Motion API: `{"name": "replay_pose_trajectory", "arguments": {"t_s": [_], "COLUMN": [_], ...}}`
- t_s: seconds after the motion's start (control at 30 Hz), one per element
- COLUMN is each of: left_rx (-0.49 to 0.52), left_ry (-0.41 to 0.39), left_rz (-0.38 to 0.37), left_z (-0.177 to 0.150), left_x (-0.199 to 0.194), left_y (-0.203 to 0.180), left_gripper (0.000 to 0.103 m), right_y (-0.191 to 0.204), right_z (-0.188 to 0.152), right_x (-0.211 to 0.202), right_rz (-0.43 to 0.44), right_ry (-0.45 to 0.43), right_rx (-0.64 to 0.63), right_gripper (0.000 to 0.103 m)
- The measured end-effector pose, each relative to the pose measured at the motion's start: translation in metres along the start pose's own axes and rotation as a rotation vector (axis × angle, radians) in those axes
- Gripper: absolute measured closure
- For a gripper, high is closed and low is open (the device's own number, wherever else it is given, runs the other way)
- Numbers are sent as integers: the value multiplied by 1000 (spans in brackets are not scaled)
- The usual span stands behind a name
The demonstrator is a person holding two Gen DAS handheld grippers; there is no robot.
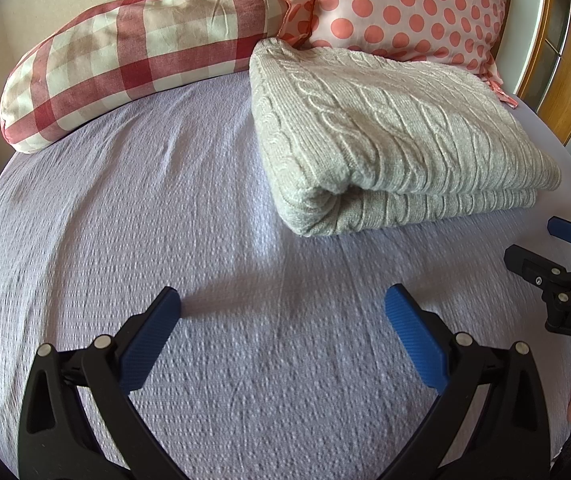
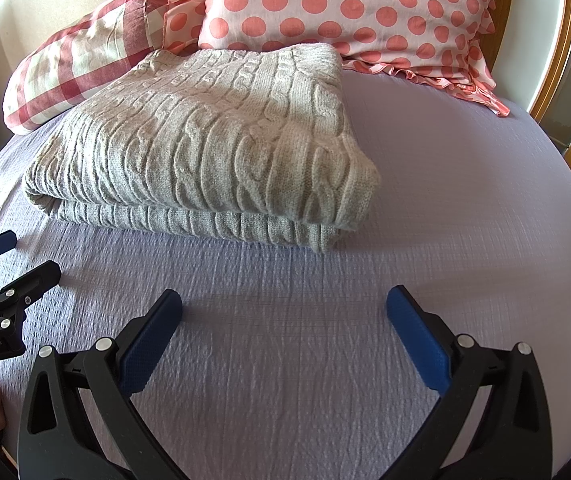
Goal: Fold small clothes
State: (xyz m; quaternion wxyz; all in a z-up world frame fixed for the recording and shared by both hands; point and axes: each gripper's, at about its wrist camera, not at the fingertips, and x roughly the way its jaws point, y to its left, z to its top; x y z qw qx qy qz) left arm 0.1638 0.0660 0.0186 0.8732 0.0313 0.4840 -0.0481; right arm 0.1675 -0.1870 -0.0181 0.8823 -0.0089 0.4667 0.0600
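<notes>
The grey cable-knit sweater is seen folded on the lilac bedspread, ahead of both tools, long axis approx. left–right. From the left gripper it lies fwd-right; from the right gripper, fwd-left and nearer. Both sets of jaws are held spread – nothing pinched

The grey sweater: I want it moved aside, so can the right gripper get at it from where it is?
Probably yes. The right gripper is open, the sweater lies straight ahead, and only bare bedspread lies between them.
</notes>
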Motion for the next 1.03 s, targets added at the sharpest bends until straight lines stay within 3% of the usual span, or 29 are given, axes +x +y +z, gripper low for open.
{"name": "replay_pose_trajectory", "arguments": {"t_s": [0.63, 1.03], "left_rx": [2, 3], "left_ry": [51, 43], "left_rz": [-7, -6], "left_z": [6, 5], "left_x": [3, 2], "left_y": [-1, -1], "left_gripper": [2, 2], "right_y": [0, 0], "right_z": [0, 0], "right_x": [0, 0], "right_rz": [0, 0], "right_ry": [0, 0], "right_rx": [0, 0], "right_gripper": [1, 1]}}
